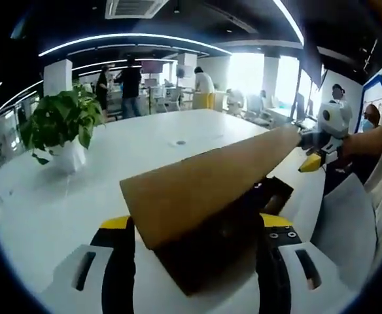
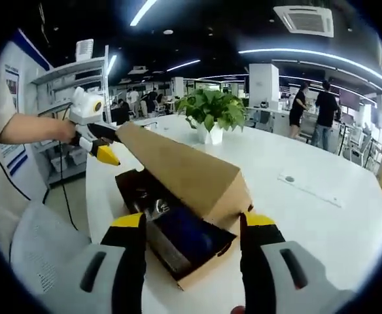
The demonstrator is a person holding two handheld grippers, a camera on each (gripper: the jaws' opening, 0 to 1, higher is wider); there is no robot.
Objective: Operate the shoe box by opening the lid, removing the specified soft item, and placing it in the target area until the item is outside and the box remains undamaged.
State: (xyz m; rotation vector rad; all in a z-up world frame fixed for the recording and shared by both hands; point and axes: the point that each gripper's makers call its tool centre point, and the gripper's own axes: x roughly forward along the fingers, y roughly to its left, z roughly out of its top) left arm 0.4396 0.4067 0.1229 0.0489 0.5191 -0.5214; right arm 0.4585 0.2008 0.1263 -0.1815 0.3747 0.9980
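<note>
A brown cardboard shoe box [image 2: 204, 271] lies on the white table [image 2: 322, 216] with its lid [image 2: 178, 167] raised at a slant. A dark blue soft item [image 2: 184, 237] lies inside the box. My right gripper [image 2: 194, 222] is open, its yellow-tipped jaws either side of the box's near end. My left gripper [image 1: 194, 222] is open too, and straddles the other end under the lid [image 1: 204, 186]. In each view the other gripper is at the lid's far tip: the right gripper [image 1: 312, 152] and the left gripper [image 2: 103, 145].
A potted green plant [image 1: 60, 124] [image 2: 210, 111] stands on the table behind the box. A sheet of paper [image 2: 40, 255] lies at the table's edge by the person's sleeve. Several people stand at desks far behind. A small round port [image 2: 289, 178] is set in the tabletop.
</note>
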